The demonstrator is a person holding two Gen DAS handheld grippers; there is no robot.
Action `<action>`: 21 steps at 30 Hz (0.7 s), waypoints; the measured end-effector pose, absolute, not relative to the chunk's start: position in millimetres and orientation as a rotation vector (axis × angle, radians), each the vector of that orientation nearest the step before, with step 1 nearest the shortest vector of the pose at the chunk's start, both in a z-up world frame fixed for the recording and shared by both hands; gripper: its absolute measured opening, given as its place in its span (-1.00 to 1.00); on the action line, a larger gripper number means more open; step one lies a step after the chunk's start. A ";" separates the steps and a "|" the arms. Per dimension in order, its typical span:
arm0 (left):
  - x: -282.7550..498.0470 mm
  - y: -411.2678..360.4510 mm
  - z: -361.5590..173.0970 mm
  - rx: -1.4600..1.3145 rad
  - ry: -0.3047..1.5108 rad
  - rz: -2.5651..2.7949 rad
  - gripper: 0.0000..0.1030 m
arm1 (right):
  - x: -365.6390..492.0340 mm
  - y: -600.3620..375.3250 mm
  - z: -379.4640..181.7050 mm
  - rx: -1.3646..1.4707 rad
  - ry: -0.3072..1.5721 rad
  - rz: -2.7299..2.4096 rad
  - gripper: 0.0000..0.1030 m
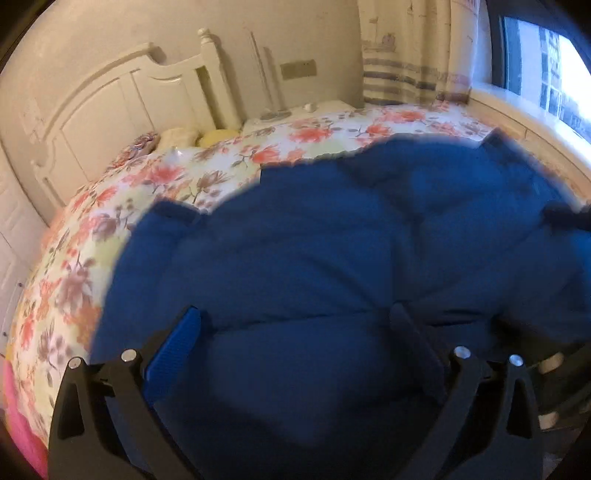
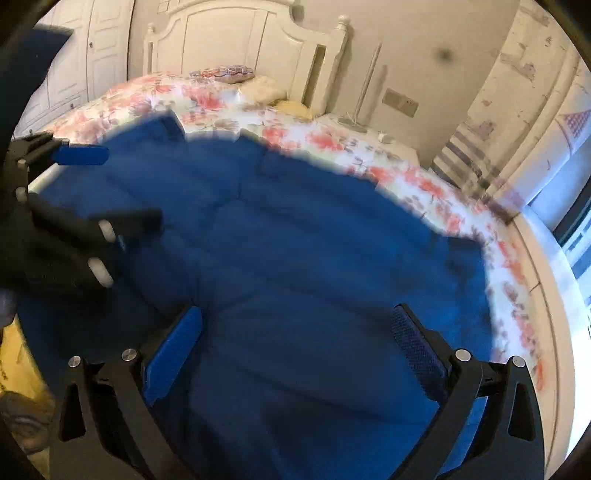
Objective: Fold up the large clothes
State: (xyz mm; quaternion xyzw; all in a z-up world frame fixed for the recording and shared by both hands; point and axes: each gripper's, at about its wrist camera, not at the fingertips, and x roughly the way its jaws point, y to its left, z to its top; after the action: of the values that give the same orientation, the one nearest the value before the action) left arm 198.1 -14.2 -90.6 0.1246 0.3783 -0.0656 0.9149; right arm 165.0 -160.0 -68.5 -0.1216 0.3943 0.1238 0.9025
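Hand-held gripper (image 2: pixel 295 332), right: wide open above blue garment (image 2: pixel 295 229), empty.

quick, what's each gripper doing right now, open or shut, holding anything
Left gripper: open, jaws wide apart over the blue garment, holding nothing.
Right gripper: open, also above it, holding nothing.

A floral bedspread (image 1: pixel 155 177) covers the bed below a white headboard (image 2: pixel 236 33), beside striped curtains (image 1: pixel 406 81).

Both wrist views close above blue garment (image 1: pixel 332 258), facing headboard (image 1: pixel 110 99).
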 end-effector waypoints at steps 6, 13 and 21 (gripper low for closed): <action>195.2 6.2 -84.2 0.202 0.801 -0.149 0.96 | 163.0 -181.7 -59.0 -0.199 0.851 0.245 0.91; 165.1 101.9 -84.4 0.115 0.771 0.091 0.96 | 141.3 -258.1 -63.6 -0.023 0.840 0.114 0.91; 166.1 125.3 -92.2 0.009 0.815 0.104 0.89 | 132.0 -257.4 -62.9 0.010 0.851 0.049 0.90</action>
State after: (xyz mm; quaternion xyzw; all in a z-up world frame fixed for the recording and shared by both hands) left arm 166.1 125.3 -92.2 0.0041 0.3959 0.0507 0.9169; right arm 132.0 -257.4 -62.9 0.0048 0.4127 0.0237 0.9106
